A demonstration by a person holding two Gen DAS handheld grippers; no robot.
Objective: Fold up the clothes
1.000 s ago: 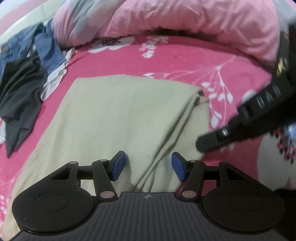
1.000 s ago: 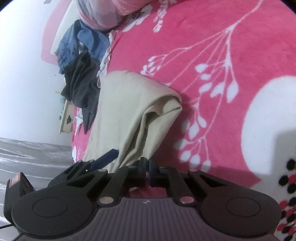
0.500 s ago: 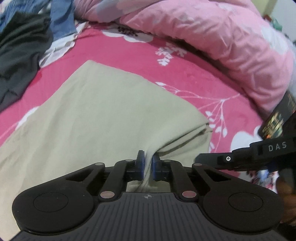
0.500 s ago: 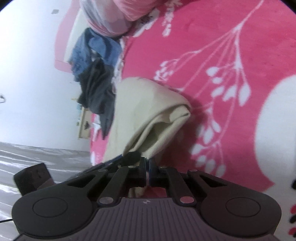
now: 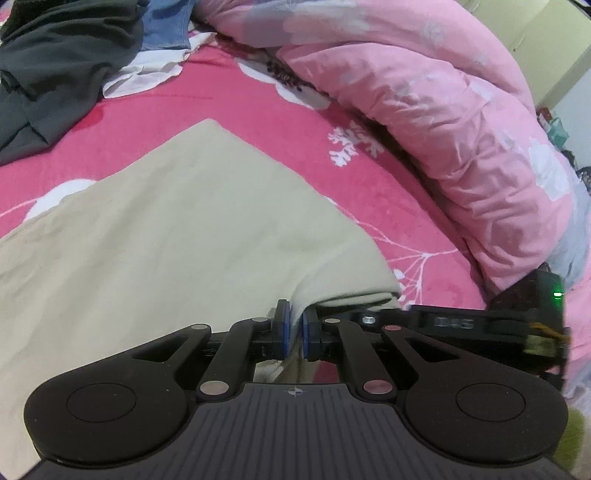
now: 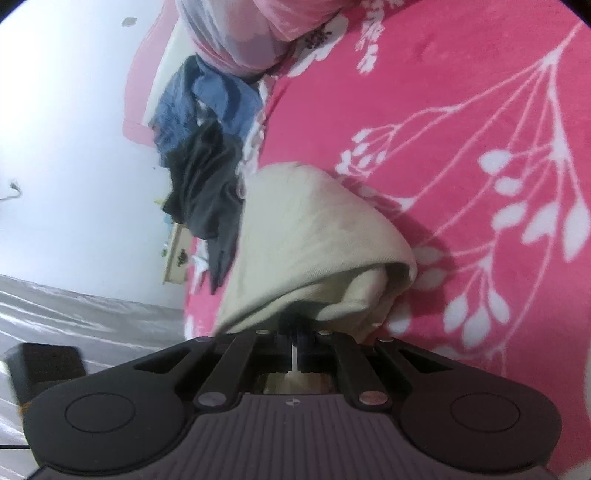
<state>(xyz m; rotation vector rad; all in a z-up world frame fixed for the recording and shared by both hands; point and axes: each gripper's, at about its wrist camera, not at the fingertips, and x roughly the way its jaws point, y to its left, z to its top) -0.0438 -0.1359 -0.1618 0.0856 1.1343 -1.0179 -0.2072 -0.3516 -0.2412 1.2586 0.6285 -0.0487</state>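
Pinching the near edge of the folded beige cotton garment (image 5: 177, 236), the left gripper (image 5: 294, 332) and right gripper (image 6: 295, 349) are both clamped on it; it lies on the pink floral bedspread (image 5: 258, 110), no container visible.

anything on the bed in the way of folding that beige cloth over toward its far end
Nothing visible does: the beige cloth lies bare on top. The dark garment sits apart beyond its far corner, and the pink quilt lies off to the side.

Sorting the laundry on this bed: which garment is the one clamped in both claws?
The beige garment: spread flat on the pink bedspread, its near edge pinched by both claws. The black and blue clothes lie heaped, untouched, beyond it.
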